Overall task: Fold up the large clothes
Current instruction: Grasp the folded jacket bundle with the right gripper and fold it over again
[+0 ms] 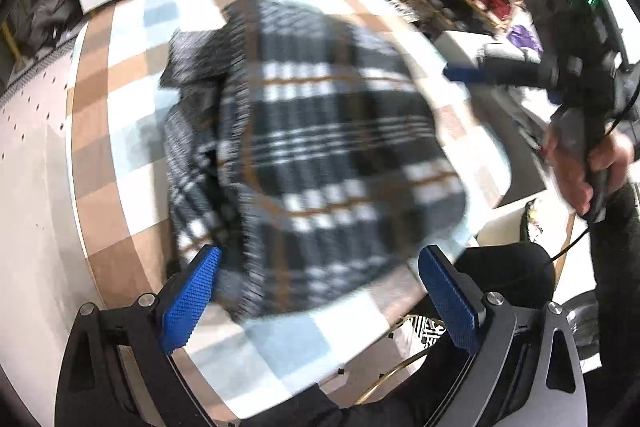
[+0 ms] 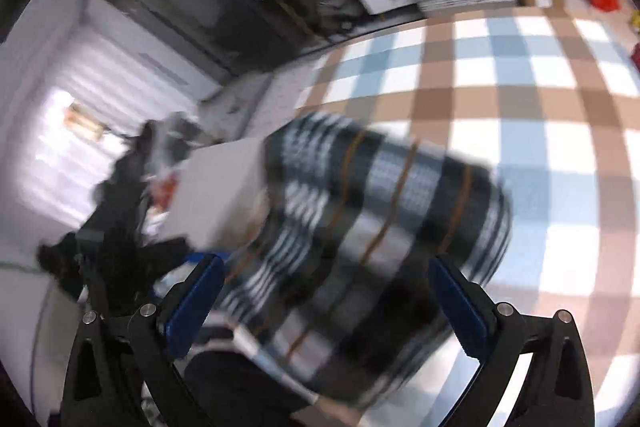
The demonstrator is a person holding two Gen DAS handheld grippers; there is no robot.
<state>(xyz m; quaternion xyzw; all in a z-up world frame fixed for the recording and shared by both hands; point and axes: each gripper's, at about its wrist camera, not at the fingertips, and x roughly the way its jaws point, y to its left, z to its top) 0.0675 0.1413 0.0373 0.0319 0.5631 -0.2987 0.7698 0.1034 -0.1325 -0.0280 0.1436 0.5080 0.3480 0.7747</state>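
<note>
on the checked tablecloth (image 1: 132, 155), with its brown, white and pale blue squares, lies a plaid shirt (image 1: 320, 147) in dark grey-blue and white with thin tan lines. both views are smeared by motion, so its fine detail is hard to read. at the left of the left wrist view a bunched part of the shirt, possibly a sleeve, piles up beside the main body, and the broad checked panel spreads smooth toward the right. its long axis runs from the near edge of the table toward the far end, away from the camera. the left gripper (image 1: 320, 287) sits at the near end of the shirt with its two blue pads (image 1: 188, 299) spread wide apart, one at each side of the cloth's near edge; nothing is pinched between them, and i cannot tell whether they touch the fabric. further right, off the table's side, a hand (image 1: 580, 163) holds the right gripper (image 1: 452, 71), seen side-on with a blue pad pointing toward the shirt, apart from it. from the right wrist view the shirt (image 2: 360, 219) looks folded or heaped, lying near the left edge of the tablecloth (image 2: 520, 75). the right gripper (image 2: 328, 291) is spread wide there too, the cloth showing between its pads with no grip on it.
</note>
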